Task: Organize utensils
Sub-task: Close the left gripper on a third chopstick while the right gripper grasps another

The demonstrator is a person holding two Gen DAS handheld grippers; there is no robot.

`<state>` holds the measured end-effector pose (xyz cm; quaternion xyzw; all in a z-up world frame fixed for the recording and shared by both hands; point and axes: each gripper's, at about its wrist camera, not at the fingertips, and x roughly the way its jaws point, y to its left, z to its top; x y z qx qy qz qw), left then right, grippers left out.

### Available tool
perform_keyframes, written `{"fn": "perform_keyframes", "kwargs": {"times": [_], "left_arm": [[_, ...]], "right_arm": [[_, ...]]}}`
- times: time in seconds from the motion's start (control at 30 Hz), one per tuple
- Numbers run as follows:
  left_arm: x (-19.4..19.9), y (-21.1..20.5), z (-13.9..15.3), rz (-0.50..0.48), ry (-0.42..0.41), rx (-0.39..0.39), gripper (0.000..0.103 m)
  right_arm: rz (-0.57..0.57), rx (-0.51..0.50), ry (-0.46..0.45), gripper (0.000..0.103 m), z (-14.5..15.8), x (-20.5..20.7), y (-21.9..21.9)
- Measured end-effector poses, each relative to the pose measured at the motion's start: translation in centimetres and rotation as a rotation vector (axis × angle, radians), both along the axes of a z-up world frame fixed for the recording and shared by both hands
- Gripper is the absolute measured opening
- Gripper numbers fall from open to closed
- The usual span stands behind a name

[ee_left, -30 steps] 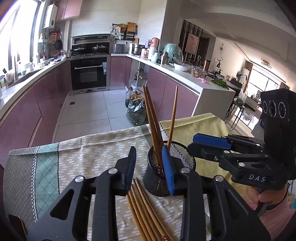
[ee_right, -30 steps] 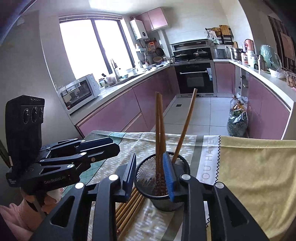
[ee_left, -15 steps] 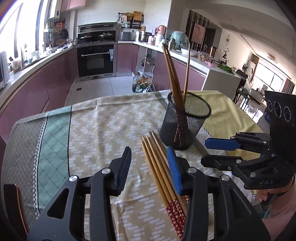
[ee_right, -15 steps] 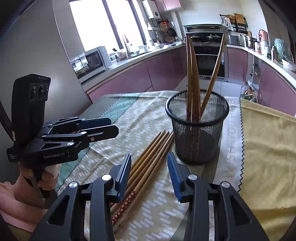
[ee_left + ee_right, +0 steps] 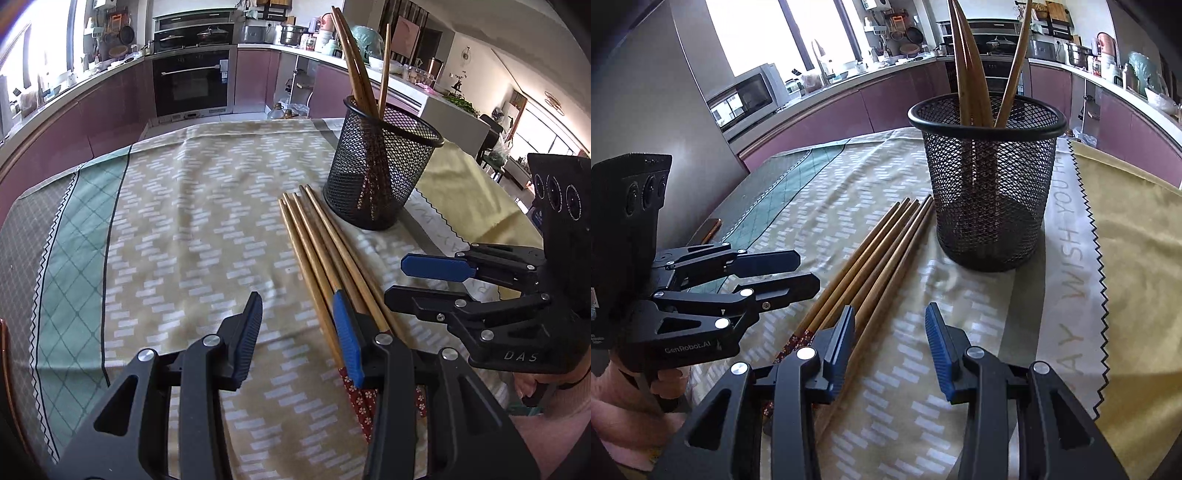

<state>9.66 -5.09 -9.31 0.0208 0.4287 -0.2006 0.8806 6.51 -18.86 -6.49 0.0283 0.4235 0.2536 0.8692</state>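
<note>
Wooden chopsticks (image 5: 325,254) between tools (flat)

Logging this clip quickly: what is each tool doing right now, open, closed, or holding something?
Left tool: open, holding nothing, low over the loose chopsticks.
Right tool: open, holding nothing, beside those chopsticks.

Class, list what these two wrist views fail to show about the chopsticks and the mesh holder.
- Loose chopsticks: patterned ends hidden behind the left gripper; likewise behind the right gripper.
- Exact loose count: uncertain, sticks overlap.
- Standing chopsticks: tips cut off by the top edge.
- Mesh holder: bottom obscured by mesh.
</note>
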Motion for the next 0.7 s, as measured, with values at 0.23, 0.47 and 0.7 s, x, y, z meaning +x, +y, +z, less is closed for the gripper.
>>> {"fn": "perform_keyframes", "kwargs": {"times": [0.23, 0.47, 0.7], "left_arm": [[0.08, -0.39, -0.72, 0.000, 0.015, 0.012, 0.038], [0.32, -0.46, -0.91, 0.000, 0.019, 0.016, 0.038], [0.56, -0.60, -0.95, 0.000, 0.017, 0.024, 0.037]], "right_arm": [[-0.003, -0.023, 0.004, 0.037, -0.16, 0.26, 0.56], [-0.013, -0.043, 0.002, 0.035, -0.39, 0.59, 0.78], [-0.012, -0.059, -0.005, 0.034, -0.50, 0.60, 1.05]]}}
